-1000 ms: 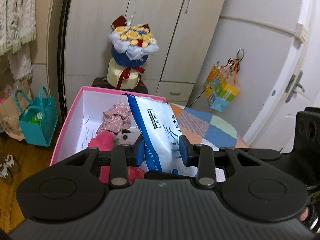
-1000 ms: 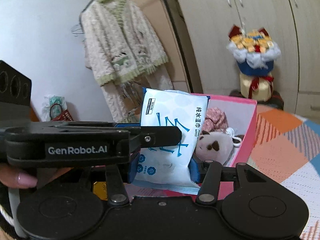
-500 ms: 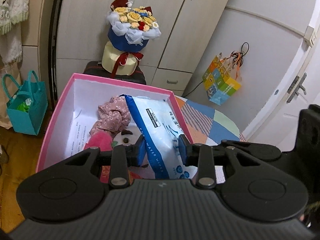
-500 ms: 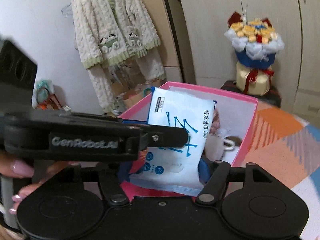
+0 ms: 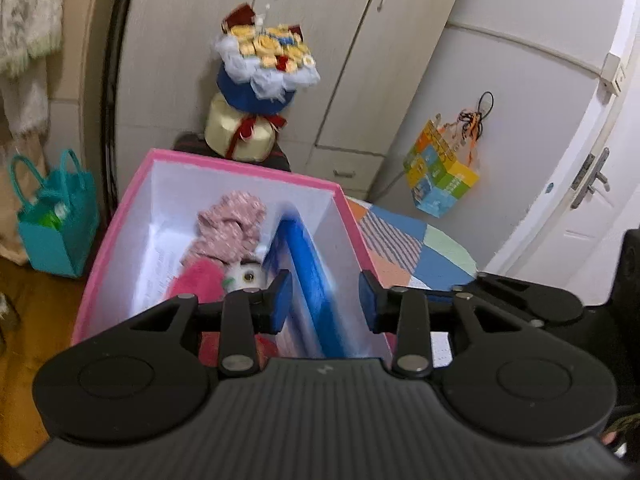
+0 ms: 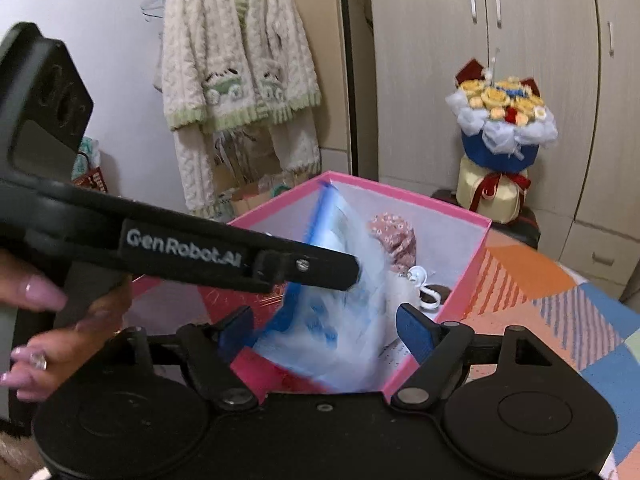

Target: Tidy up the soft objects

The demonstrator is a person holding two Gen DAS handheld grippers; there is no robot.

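A pink box with a white inside holds a pink floral cloth, a red plush piece and a white plush toy. A blue and white wet wipes pack stands on edge inside it, against the right wall, blurred by motion. My left gripper is open above the pack, with the pads clear of it. My right gripper is open wide over the same pack and the box. The left gripper's arm crosses the right wrist view.
A flower bouquet stands behind the box before wardrobe doors. A teal bag sits on the floor at left. A patchwork cloth covers the table right of the box. A knit cardigan hangs on the wall.
Both grippers opened and let go of the wet wipes pack, which dropped into the pink box and tipped against its right wall.
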